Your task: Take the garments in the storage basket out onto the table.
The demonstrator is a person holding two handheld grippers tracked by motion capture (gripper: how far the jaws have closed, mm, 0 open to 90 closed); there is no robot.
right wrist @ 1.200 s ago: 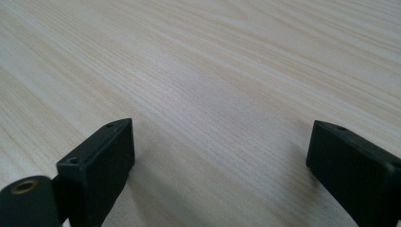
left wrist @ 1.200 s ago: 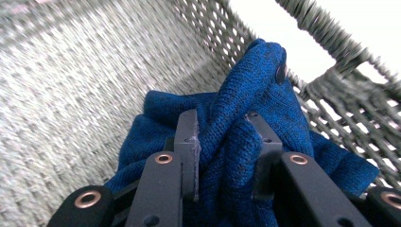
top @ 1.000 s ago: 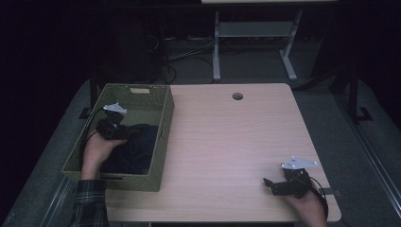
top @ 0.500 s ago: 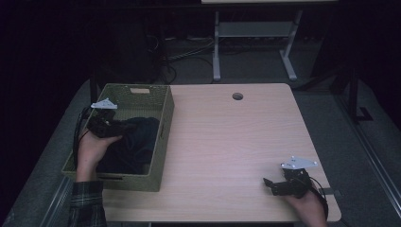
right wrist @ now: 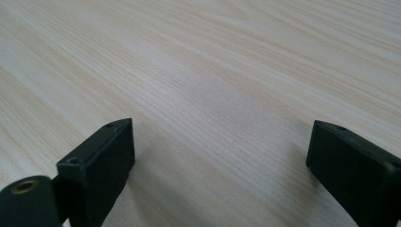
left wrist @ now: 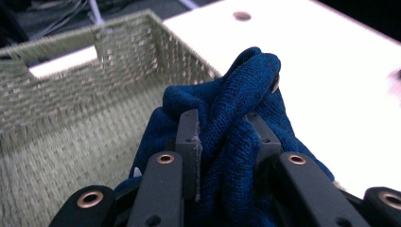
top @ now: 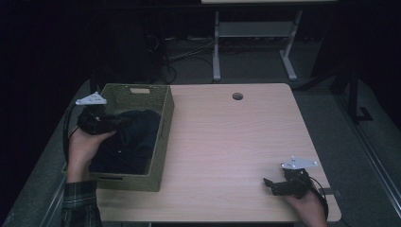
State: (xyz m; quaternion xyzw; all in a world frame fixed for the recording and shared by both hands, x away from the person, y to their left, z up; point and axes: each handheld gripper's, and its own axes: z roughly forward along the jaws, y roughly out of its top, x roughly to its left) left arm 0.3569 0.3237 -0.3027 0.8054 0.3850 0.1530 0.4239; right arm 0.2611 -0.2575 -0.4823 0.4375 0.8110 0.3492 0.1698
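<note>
Your surface [top: 227, 142] is a pale wood top, bare across its middle and right, with a small round hole [top: 237, 96] near the far edge. At its left edge sits the green woven basket [top: 163, 137], and the work in hand is getting the dark blue knitted garment [top: 135, 137] out of it.

You look to be at the lifting step. Most of the garment lies bunched in the basket, while one fold of it [left wrist: 236, 127] is pinched in your left gripper [top: 111, 124], which sits over the basket's left side. In the left gripper view the two jaws stand fairly close together with a thick ridge of knit squeezed between them, so the hold looks firm.

Your right gripper [top: 270, 185] rests low at the near right of the surface, well apart from the basket. Its jaws stand wide apart with nothing between them but bare wood [right wrist: 213, 94].

The next move, as I judge it, calls for raising the left gripper high enough that the hanging cloth clears the basket's right wall, then carrying it rightward over the open surface. Watch for the knit snagging on the woven rim and dragging the basket along; your free right gripper could steady it.
</note>
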